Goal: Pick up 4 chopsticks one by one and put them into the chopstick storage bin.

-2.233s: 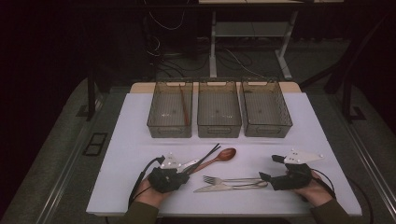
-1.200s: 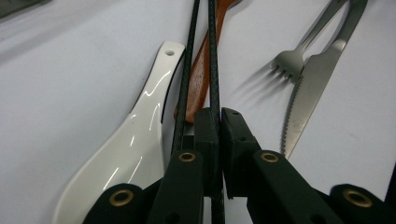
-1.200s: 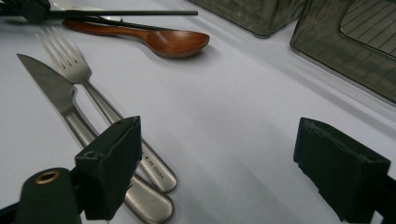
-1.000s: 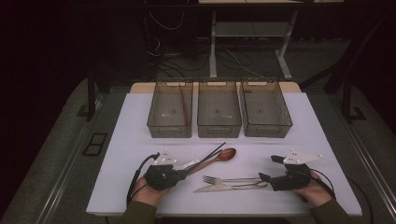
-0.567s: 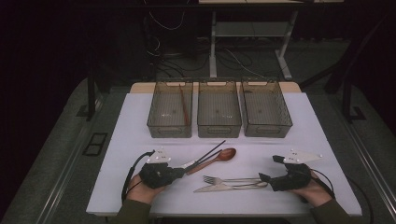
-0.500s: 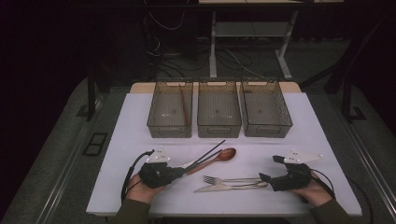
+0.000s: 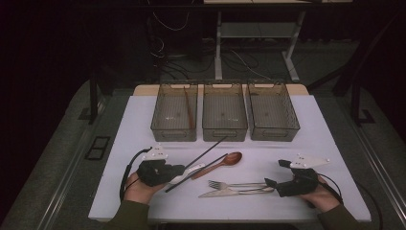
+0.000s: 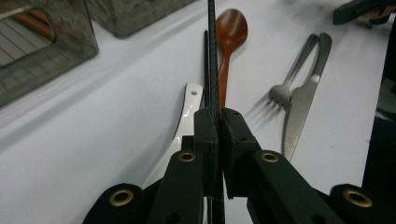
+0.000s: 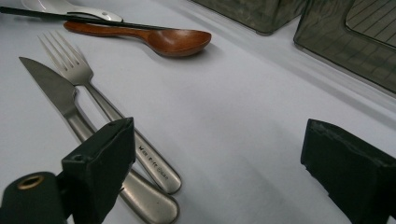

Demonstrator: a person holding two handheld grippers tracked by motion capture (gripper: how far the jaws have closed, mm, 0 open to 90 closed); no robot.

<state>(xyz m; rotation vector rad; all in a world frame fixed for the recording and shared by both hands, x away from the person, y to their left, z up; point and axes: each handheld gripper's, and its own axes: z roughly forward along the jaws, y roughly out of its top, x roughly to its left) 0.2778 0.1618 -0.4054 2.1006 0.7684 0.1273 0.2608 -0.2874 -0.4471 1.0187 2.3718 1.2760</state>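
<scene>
My left gripper [image 7: 179, 168] [image 8: 217, 114] is shut on a black chopstick [image 7: 206, 152] [image 8: 211, 56], which slants up toward the bins, raised off the table. A second black chopstick, a white spoon [image 7: 194, 168] [image 8: 187, 112] and a wooden spoon [image 7: 225, 160] [image 8: 231, 32] lie just beneath it. My right gripper [image 7: 277, 173] [image 9: 224, 154] stands open at the handle ends of a fork [image 7: 230, 184] [image 9: 84, 84] and a knife [image 7: 225, 192] [image 9: 51, 88]. Its jaws have just been opening wider, and the pads touch nothing.
Three clear bins stand in a row at the back: left [image 7: 158, 125], middle [image 7: 224, 130], right [image 7: 272, 132]. A brown chopstick [image 7: 188, 108] lies in the left bin. The white tabletop [image 7: 325, 139] ends close in front of both hands.
My left gripper has drawn left and slightly up with the black chopstick in it. The right hand has stayed where it was.
</scene>
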